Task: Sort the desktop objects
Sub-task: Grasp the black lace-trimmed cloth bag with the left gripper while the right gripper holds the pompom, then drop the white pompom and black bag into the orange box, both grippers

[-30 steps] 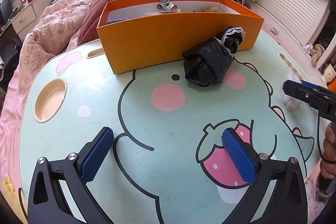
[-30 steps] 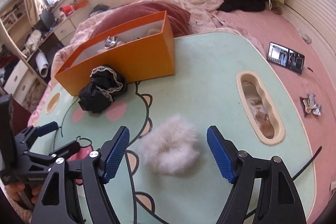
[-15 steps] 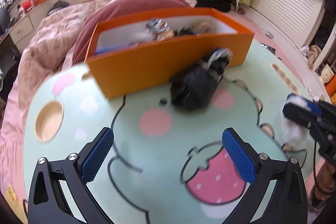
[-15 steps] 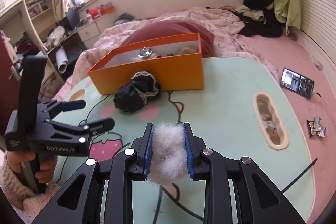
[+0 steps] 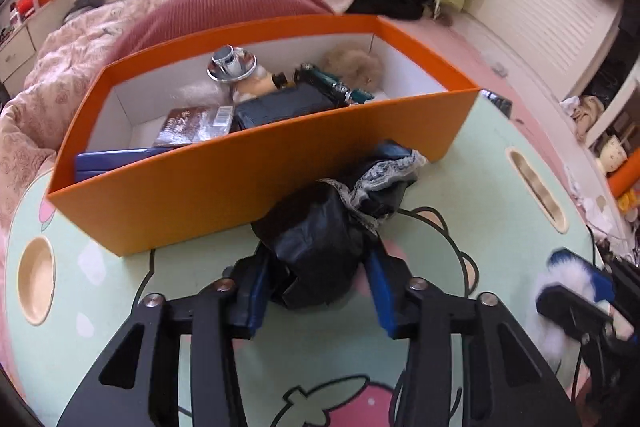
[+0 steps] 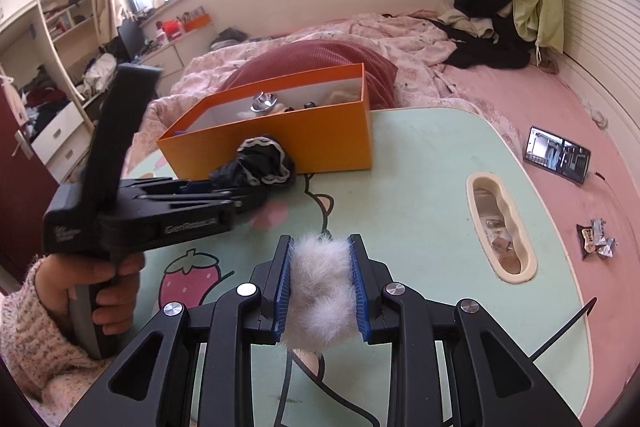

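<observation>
Room: bedroom, with a pink quilted bed (image 6: 360,31) across the upper half of the right wrist view, behind a mint cartoon-printed worktop (image 6: 420,163).
Box: orange box (image 5: 256,163), upper centre of the left wrist view, standing on the worktop and already holding several items.
Black bundle: black bundle (image 5: 320,247) with a lace edge, centre of the left wrist view, just in front of the box's near wall.
Left gripper: left gripper (image 5: 316,291) has just been closing; its blue fingers (image 5: 380,291) now pinch the bundle's near end.
Right gripper: right gripper (image 6: 320,291), lower centre of its own view, pinches a white fluffy puff (image 6: 320,287) between its fingers.
Handling, bundle: looks soft, light and crushable; a grip across the thick middle should hold best, since the loose lace end would likely slip or unfold.
Handling, puff: featherlight and squashy, and a mid-body pinch appears secure.
</observation>
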Action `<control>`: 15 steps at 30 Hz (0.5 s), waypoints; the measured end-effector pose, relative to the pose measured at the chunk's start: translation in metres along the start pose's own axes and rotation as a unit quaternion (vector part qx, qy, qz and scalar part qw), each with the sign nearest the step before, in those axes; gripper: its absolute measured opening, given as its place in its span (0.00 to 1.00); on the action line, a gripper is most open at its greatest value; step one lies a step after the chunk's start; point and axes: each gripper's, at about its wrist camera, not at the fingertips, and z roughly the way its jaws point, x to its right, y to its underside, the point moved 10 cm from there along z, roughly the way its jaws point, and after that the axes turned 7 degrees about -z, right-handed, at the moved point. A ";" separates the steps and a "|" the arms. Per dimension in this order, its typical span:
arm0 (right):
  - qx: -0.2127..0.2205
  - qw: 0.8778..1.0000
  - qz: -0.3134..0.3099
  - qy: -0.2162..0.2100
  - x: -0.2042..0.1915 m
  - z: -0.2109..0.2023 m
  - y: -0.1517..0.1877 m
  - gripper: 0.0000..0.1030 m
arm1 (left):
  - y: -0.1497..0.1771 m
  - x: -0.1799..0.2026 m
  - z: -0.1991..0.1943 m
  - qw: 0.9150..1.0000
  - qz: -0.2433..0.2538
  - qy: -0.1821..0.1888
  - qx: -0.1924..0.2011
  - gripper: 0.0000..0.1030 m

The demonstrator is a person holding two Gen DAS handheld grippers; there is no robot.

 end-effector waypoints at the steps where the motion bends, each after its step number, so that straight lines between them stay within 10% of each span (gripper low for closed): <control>1: -0.001 1.000 0.001 -0.002 0.000 0.001 0.000 0.25 | 0.005 -0.001 -0.006 1.000 -0.003 0.013 0.003 0.33; 15: 0.003 1.000 -0.016 -0.017 -0.024 0.018 -0.049 0.25 | -0.036 -0.053 -0.120 0.991 -0.031 0.009 0.132 0.33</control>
